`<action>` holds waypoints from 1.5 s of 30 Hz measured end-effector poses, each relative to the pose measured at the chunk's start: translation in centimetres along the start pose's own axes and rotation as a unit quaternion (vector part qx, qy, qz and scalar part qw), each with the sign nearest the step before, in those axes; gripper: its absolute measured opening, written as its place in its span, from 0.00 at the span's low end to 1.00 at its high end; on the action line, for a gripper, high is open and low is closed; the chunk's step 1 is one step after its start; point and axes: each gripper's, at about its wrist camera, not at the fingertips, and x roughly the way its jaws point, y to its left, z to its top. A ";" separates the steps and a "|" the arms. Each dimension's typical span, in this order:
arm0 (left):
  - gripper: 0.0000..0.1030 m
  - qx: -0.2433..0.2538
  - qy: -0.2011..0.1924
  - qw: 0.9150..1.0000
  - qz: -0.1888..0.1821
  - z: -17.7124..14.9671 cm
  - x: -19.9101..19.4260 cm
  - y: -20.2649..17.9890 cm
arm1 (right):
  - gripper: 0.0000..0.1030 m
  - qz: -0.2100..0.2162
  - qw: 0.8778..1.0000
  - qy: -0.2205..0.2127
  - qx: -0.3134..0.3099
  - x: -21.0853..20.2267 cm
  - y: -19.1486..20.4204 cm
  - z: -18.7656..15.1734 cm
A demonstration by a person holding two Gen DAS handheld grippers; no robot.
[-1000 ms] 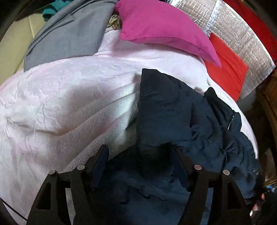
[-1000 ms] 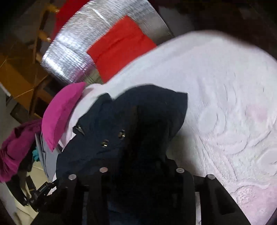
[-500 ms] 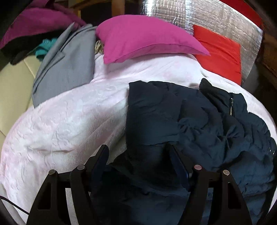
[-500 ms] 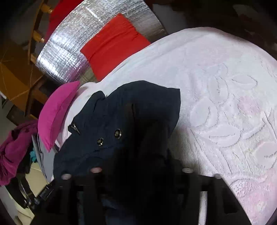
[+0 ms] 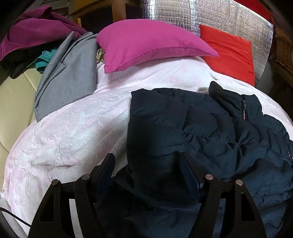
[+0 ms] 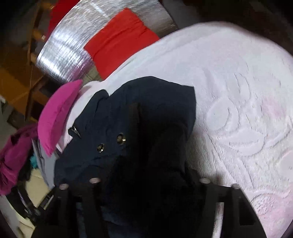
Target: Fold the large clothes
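A dark navy padded jacket [image 5: 192,128] with a zip and metal snaps lies crumpled on the pale pink bedspread [image 5: 73,128]. My left gripper [image 5: 146,157] stands wide, with a thick fold of the jacket's near edge filling the gap and pressing against both pads. In the right wrist view the jacket [image 6: 155,102] rises right in front of the camera and drapes over my right gripper [image 6: 146,163]. Its jaws are closing with fabric between them. The fingertips are lost in the dark cloth.
A magenta pillow [image 5: 150,42] and a red cushion [image 5: 230,53] lean at the bed's head against a silver foil panel [image 5: 210,16]. A grey garment [image 5: 73,73] and a purple one [image 5: 36,31] are piled at far left. The bedspread [image 6: 238,91] stretches right of the jacket.
The left view has tilted up and rolled, so the pillows and more of the jacket show. The fold stays between the left fingers. The right jaws opened, then started closing.
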 end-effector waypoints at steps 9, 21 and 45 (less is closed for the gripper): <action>0.71 0.004 0.002 1.000 0.001 0.1 0.2 -0.2 | 0.40 -0.033 0.999 -0.005 -0.024 0.4 0.5 -0.2; 0.75 -0.106 0.035 0.986 -0.122 1.4 0.5 4.1 | 0.68 0.075 0.990 -0.047 0.106 -3.0 -4.2 1.6; 0.76 -0.098 0.089 0.987 -0.090 0.1 1.1 3.7 | 0.67 0.037 0.998 0.015 0.053 -1.1 -1.1 0.3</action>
